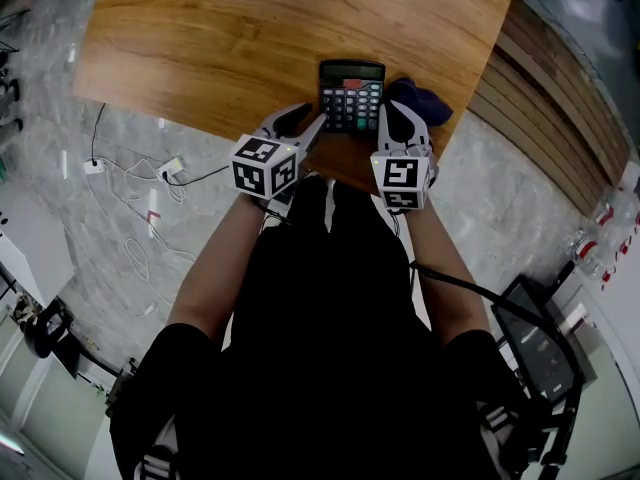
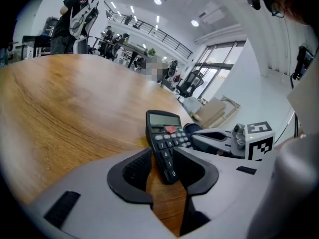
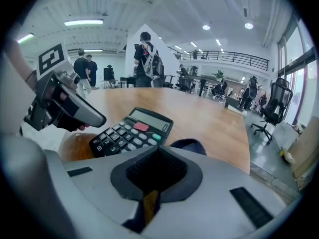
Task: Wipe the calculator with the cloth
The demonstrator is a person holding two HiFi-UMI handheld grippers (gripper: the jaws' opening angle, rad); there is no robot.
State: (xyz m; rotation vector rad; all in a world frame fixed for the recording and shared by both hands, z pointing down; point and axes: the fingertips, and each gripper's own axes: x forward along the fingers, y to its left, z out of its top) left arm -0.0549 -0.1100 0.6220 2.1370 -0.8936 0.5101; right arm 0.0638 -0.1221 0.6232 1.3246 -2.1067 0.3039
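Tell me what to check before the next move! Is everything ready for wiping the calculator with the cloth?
1. Calculator lies keys up on the table, close to its near edge: ok.
2. Left gripper holds the calculator steady: not ok. Its jaws stand apart around the calculator's near end without squeezing it.
3. Right gripper jaws closed: ok.
4. Cloth pinched in the right gripper: cannot tell. The dark cloth bunches right at its tips, beside the calculator.
5. Keys free of clutter: ok.
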